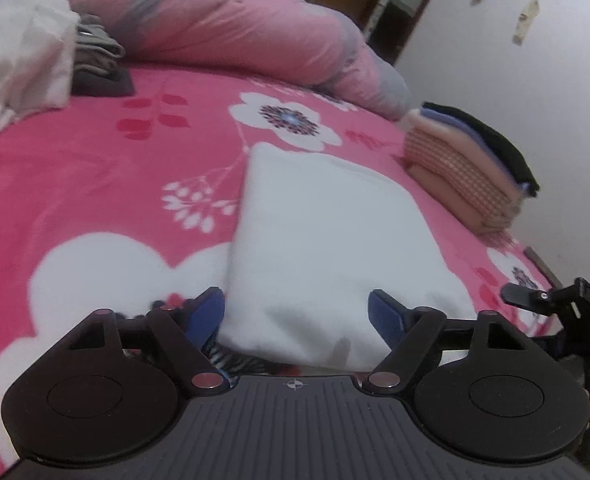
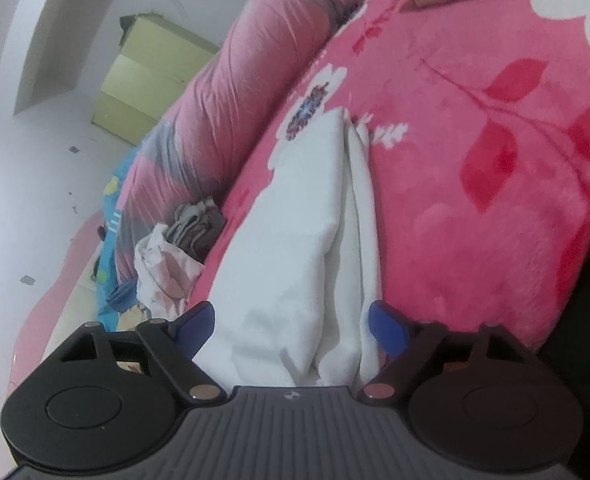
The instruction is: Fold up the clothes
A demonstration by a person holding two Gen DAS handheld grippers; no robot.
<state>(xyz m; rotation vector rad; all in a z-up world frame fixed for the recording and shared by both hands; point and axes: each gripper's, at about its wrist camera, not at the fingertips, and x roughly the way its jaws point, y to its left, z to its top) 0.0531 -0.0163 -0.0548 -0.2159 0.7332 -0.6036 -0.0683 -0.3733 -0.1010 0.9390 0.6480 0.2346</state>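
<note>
While both grippers (image 1: 297,312) (image 2: 291,320) gape astride it, the folded white garment (image 1: 327,232) lies smooth.

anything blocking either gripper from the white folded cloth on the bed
Nothing visible does. The white cloth already lies between the open fingers of the left gripper and of the right gripper, with only the pink blanket around it.

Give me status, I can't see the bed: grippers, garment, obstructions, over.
Left gripper and right gripper open, fingers straddling folded white garment. Garment flat on pink floral blanket. Folded stack beside it, clear. Nothing in the way.
</note>
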